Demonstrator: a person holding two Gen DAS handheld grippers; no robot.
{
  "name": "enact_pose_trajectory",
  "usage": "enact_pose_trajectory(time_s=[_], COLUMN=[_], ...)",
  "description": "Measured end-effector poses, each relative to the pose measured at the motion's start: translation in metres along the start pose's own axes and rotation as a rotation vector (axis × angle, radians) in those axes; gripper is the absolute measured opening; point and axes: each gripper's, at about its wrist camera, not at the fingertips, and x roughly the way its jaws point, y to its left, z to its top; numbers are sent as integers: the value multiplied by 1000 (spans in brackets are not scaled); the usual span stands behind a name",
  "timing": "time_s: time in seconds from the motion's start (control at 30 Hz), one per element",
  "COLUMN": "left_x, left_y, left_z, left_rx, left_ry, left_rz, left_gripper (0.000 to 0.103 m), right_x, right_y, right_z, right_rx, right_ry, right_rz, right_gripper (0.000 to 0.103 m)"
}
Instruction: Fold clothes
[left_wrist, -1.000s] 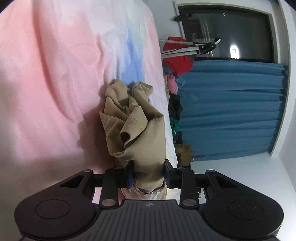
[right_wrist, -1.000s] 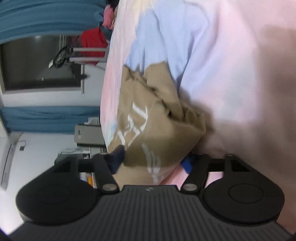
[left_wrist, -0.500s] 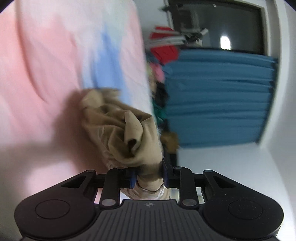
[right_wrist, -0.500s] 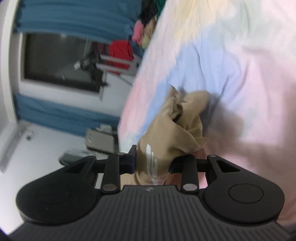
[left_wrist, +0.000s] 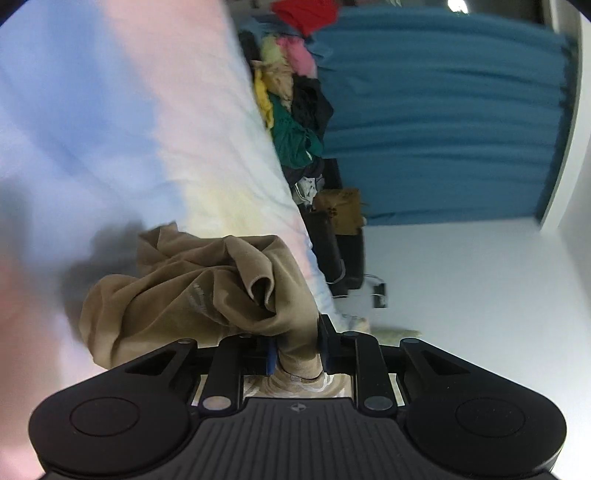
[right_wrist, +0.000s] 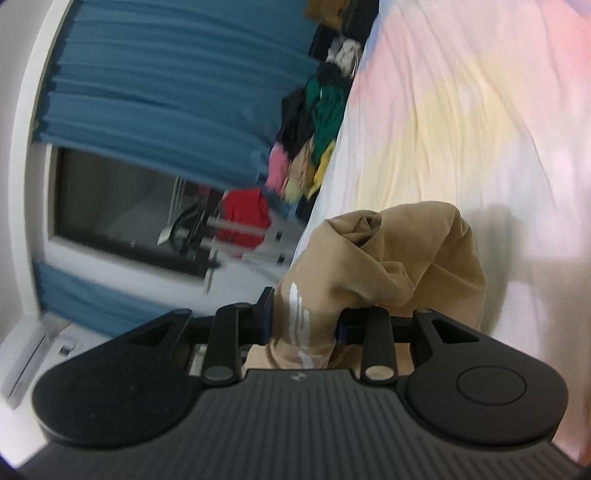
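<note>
Left wrist view: the left gripper (left_wrist: 295, 347) has just been closing, its jaws pinched narrow on a bunch of the tan garment (left_wrist: 207, 291), which hangs crumpled at lower centre against the pastel bedsheet (left_wrist: 122, 122), a heap of clothes (left_wrist: 295, 110) upper centre. Right wrist view: the right gripper (right_wrist: 304, 326), narrowed too, clamps the tan garment (right_wrist: 388, 266) by its white-striped part at lower centre, blue curtain (right_wrist: 166, 74) upper left.
</note>
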Motion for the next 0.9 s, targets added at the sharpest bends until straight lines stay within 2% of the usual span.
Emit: enact_pose_trajectory(time_s=[0.07,0.23,0.33,0.4,0.47,0.57,0.63,0.77,0.9], left_x=[41,141,188,209,212,205,195,183,183], left_y=[-20,-58,-70,-62,-46,-7,21,66,94], left_z=[12,49,59,59,50,35,21,-1,-12], left_rx=[89,224,319,350,373,430,469,525,558], left_ry=[-5,-6,-16,-2,13,62,84,79,59], left_rz=[6,33,48,57,53,81,75,108,152], left_gripper=[21,20,20,20,20,20,20,21,28], right_x=[20,70,90,96,112,109,104,102,98], right_y=[6,19,9,-6,-30,-72,-99,-148,-167], right_z=[30,102,120,125,136,120,103,71,57], right_rx=[-42,-166,-207,-196,-138,-102,-77,-29,-14], right_ry=[-38,-116,-158,-177,-177,-167,-161,-135,-126], right_rz=[-19,-73,-92,-107,-125,-155,-158,-184,-194], right_gripper=[34,34,34,34,34,34,34,34,34])
